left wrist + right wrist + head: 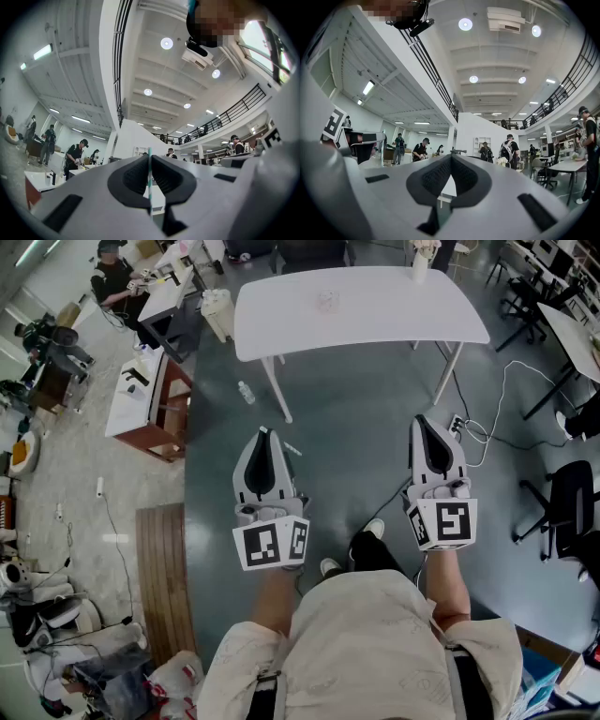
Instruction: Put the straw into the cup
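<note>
A thin green-and-white striped straw point(150, 185) stands upright between the jaws of my left gripper point(150, 159), which is shut on it. In the head view the left gripper point(264, 434) and the right gripper point(421, 420) are held side by side over the floor, well short of the white table point(394, 315). A small clear cup point(325, 302) stands near the table's middle. The right gripper point(451, 158) is shut, its pads meeting with nothing between them.
A white object point(421, 262) stands at the table's far right edge. A bottle point(246, 392) lies on the floor by the table leg. A power strip with cables point(461, 427) lies to the right, with a black chair point(570, 507) beyond and a wooden desk point(150, 401) to the left.
</note>
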The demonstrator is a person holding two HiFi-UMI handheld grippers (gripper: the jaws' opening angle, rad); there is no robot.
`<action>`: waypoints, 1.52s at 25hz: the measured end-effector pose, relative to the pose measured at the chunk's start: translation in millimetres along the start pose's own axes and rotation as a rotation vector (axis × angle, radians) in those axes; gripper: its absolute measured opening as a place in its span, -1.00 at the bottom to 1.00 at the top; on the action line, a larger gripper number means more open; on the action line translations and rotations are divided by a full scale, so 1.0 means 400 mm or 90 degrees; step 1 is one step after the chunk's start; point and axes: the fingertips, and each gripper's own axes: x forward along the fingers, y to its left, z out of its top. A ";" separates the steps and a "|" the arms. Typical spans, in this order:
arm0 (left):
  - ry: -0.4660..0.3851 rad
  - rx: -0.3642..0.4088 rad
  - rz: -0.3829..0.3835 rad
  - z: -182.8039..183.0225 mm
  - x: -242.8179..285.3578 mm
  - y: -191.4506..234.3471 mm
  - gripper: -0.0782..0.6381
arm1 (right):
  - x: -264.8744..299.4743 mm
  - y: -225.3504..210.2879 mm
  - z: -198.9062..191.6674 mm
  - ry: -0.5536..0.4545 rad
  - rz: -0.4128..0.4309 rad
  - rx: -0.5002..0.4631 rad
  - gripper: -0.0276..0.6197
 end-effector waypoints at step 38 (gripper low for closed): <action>0.043 0.018 -0.031 -0.104 0.255 0.030 -0.72 | 0.266 -0.073 -0.091 0.001 -0.016 0.047 -0.91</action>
